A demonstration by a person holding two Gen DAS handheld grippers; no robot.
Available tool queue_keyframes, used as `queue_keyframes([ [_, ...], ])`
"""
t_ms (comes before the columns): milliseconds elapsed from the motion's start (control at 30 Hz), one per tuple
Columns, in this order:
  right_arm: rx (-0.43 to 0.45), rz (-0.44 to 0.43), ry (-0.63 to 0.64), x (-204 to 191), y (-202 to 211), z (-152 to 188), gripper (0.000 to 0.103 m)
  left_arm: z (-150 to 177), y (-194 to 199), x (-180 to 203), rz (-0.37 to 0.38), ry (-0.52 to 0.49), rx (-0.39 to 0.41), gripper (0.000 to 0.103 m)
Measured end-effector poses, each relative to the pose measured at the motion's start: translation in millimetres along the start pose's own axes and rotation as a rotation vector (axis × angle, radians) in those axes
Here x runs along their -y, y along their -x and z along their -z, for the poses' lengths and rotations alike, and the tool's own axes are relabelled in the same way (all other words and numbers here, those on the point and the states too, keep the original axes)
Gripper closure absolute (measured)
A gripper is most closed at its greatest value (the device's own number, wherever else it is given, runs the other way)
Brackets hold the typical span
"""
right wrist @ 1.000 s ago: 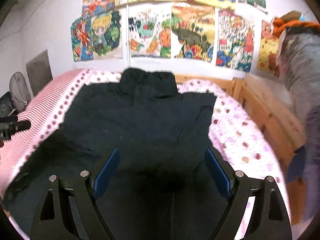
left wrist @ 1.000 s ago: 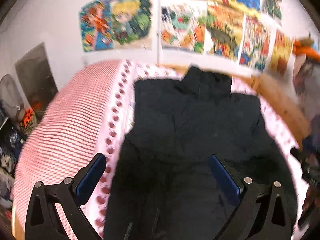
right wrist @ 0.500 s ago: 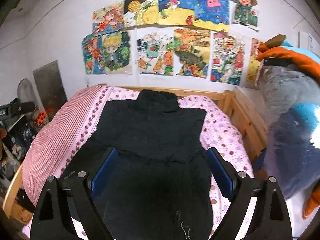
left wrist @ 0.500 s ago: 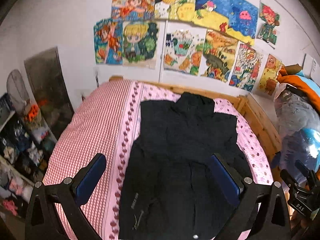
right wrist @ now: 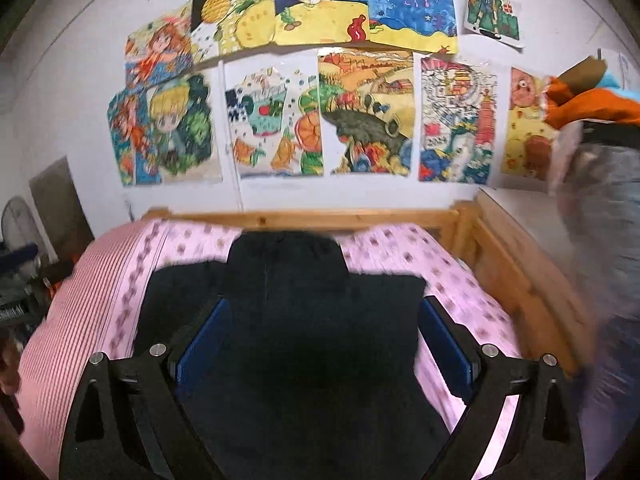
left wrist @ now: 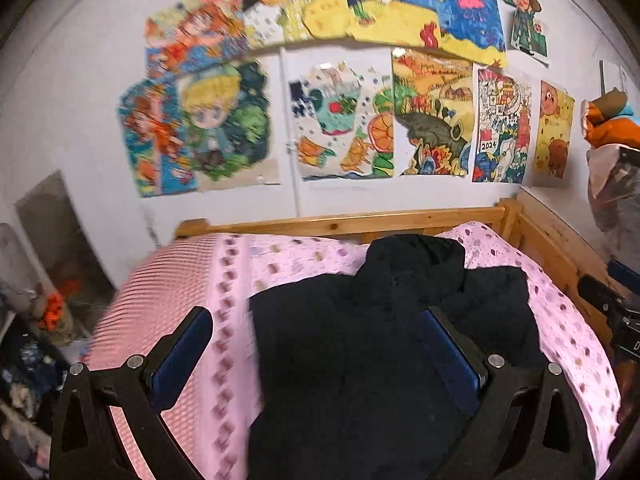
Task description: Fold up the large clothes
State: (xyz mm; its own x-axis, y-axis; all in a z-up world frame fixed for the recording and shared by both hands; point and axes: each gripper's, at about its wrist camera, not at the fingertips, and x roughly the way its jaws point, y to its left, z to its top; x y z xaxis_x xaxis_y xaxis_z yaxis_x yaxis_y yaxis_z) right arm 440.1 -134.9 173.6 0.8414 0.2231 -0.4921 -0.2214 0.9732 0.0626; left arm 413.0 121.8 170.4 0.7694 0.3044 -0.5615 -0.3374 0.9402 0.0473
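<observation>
Black jacket (right wrist: 288,320) is lying lengthwise ahead (collar farthest), both grippers hovering wide and empty, right gripper (right wrist: 322,344) centred, left gripper (left wrist: 316,354) offset.

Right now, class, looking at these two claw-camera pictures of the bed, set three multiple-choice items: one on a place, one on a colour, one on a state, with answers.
1. Where does the black garment lie?
A. On the pink bedspread
B. On the floor
C. Hung on the wall

2. What colour are the pads of the right claw?
A. Red
B. Blue
C. White

3. How does the left claw stand?
A. Shut on the garment
B. Shut on the bedspread
C. Open, holding nothing

Answers:
1. A, the garment is spread flat across the bedspread, its collar toward the wooden headboard.
2. B, both inner pads show blue against the black frame.
3. C, its pads stand wide apart with no cloth pinched between them.
</observation>
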Motion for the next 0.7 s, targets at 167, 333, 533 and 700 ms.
queue_keyframes([
  [167, -0.012, -0.04, -0.022, 10, -91, 1, 0.012, -15, -90, 5, 0.083, 0.038, -0.016, 0.0],
  [333, -0.041, -0.026, -0.071, 18, -172, -6, 0.013, -25, -166, 23, 0.089, 0.03, -0.03, 0.0],
  [533, -0.069, -0.058, -0.184, 22, -250, -2, 0.026, -36, -237, 43, 0.078, 0.028, -0.082, 0.015],
  [700, -0.106, -0.097, -0.253, 26, -290, 11, 0.036, -36, -272, 52, 0.086, 0.045, -0.13, 0.047],
])
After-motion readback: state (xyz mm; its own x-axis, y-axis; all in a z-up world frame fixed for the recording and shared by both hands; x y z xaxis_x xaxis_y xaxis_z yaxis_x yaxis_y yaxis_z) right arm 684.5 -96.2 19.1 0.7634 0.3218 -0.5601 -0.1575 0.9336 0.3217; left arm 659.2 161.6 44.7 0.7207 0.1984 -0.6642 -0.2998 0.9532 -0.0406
